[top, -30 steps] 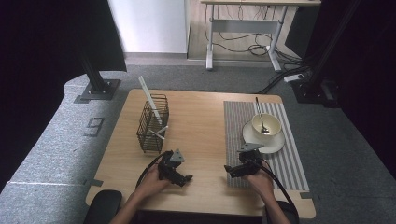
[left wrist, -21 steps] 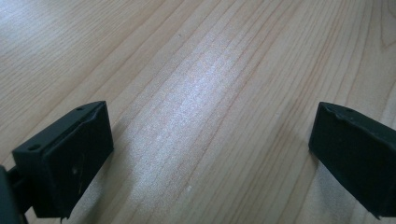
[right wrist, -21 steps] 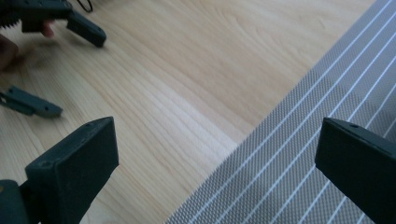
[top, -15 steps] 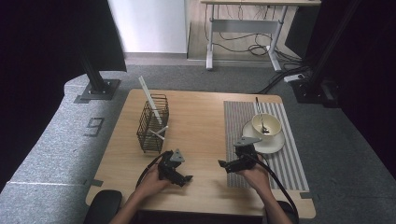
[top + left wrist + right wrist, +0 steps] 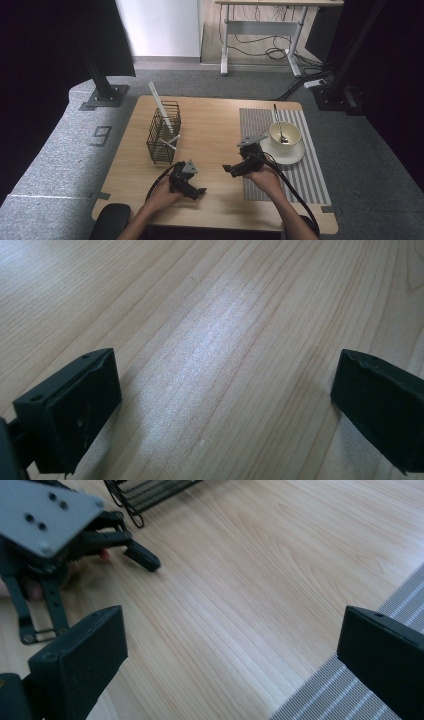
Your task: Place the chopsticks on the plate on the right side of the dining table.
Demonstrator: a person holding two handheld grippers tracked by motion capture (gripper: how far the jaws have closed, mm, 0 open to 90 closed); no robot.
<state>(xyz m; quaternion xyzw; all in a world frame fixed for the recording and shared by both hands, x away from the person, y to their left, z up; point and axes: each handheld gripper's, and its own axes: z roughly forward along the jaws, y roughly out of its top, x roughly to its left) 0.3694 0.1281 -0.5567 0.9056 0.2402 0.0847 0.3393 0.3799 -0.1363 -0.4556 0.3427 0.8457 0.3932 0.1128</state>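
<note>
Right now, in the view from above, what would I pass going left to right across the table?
Wire basket holding white sticks → left gripper → right gripper → striped placemat, bearing the cup with a spoon on its saucer.
</note>
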